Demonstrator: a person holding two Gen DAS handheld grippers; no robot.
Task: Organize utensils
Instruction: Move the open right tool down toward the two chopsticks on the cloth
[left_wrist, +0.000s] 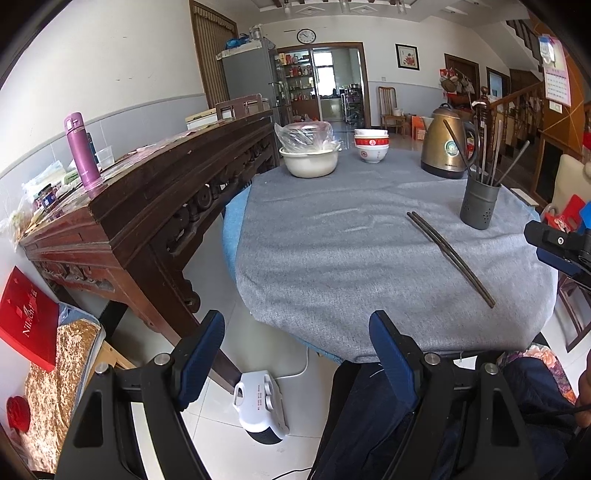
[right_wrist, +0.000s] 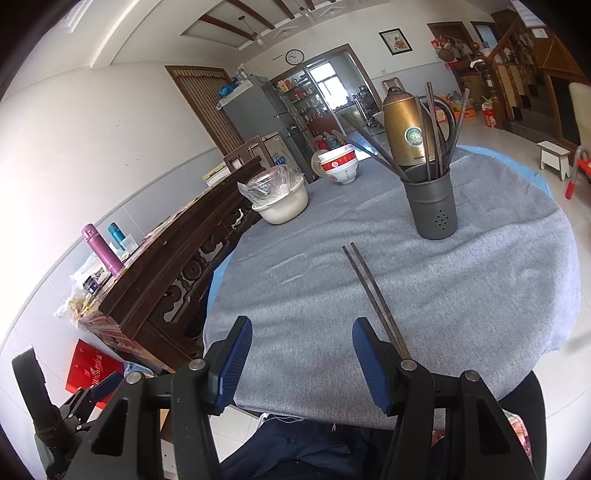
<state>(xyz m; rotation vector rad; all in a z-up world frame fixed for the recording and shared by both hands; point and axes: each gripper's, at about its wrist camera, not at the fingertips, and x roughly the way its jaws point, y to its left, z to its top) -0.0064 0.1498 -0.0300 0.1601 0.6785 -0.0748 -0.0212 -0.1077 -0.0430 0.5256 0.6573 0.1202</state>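
Note:
A pair of dark chopsticks (right_wrist: 373, 291) lies side by side on the grey tablecloth (right_wrist: 295, 266). Their near ends run under the outer edge of my right gripper's right finger. My right gripper (right_wrist: 301, 354) hovers over the table's near edge, open, with only cloth between its fingers. Beyond the pair stands a dark grey perforated holder (right_wrist: 432, 210) with several chopsticks upright in it. In the left wrist view the pair of chopsticks (left_wrist: 448, 256) and the holder (left_wrist: 478, 205) are at the right. My left gripper (left_wrist: 295, 350) is open and empty, off the table's near left edge above the floor.
A brass kettle (left_wrist: 445, 147), stacked red-and-white bowls (left_wrist: 371, 146) and a cream basin with plastic-wrapped contents (left_wrist: 310, 158) stand at the table's far side. A carved wooden sideboard (left_wrist: 155, 206) flanks the left. A white heater (left_wrist: 260, 410) sits on the floor. A person's lap (right_wrist: 295, 446) is below.

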